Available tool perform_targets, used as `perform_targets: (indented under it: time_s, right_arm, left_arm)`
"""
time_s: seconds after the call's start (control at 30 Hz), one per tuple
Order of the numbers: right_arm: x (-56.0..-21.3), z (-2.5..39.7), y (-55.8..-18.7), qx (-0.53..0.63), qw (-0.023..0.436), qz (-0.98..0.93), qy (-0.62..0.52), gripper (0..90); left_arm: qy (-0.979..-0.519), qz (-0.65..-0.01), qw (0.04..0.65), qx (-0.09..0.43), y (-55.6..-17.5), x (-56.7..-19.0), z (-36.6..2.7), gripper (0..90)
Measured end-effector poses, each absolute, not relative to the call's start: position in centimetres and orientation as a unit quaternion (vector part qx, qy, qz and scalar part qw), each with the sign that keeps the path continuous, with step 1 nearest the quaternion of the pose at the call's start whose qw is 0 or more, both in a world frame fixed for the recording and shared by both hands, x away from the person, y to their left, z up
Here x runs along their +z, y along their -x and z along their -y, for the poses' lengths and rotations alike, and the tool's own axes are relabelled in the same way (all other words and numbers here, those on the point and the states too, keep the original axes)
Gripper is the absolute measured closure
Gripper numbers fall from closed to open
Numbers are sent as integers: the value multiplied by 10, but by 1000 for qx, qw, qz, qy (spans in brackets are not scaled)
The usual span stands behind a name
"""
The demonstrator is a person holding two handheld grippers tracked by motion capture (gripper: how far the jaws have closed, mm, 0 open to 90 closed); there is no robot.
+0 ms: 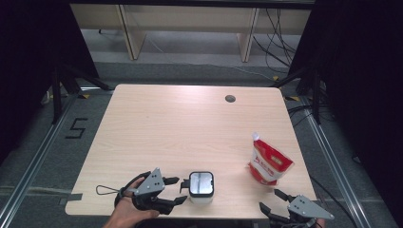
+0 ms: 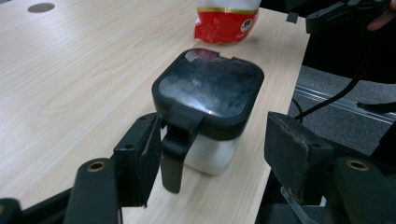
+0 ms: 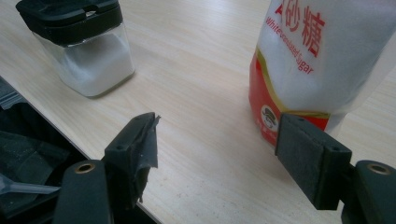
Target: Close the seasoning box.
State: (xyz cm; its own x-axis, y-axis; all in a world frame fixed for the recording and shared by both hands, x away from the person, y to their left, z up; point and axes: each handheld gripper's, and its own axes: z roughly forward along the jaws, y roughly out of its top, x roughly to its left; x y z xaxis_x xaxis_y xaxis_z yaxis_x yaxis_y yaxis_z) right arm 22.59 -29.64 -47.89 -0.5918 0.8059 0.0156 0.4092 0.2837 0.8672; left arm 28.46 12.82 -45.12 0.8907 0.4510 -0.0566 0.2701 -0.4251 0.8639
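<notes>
A clear square jar with a black lid (image 1: 201, 186) stands near the table's front edge, white grains inside (image 3: 95, 65). In the left gripper view the jar (image 2: 210, 100) sits just ahead of the jaws, its lid tab hanging toward them. My left gripper (image 1: 179, 190) is open right beside the jar's left side, touching nothing. A red and white sugar pouch (image 1: 269, 164) stands upright at the right. My right gripper (image 1: 272, 200) is open at the front right edge, just short of the pouch (image 3: 317, 56).
The light wooden table (image 1: 190, 128) has a round cable hole (image 1: 230, 99) at the back right. Its front edge (image 3: 70, 140) lies just under the right gripper. Cables and black frame legs lie on the floor around it.
</notes>
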Motion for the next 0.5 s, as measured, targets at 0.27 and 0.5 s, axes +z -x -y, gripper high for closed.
perform_targets:
  time_s: [0.27, 0.5]
  right_arm:
    - [-479, 296, -225, 447, 217, -772, -396, 307]
    - [-480, 296, -226, 448, 213, -773, -396, 298]
  left_arm:
    - [-836, -235, 487, 89, -279, -461, -140, 320]
    - [-840, -243, 476, 90, -276, -470, -147, 291]
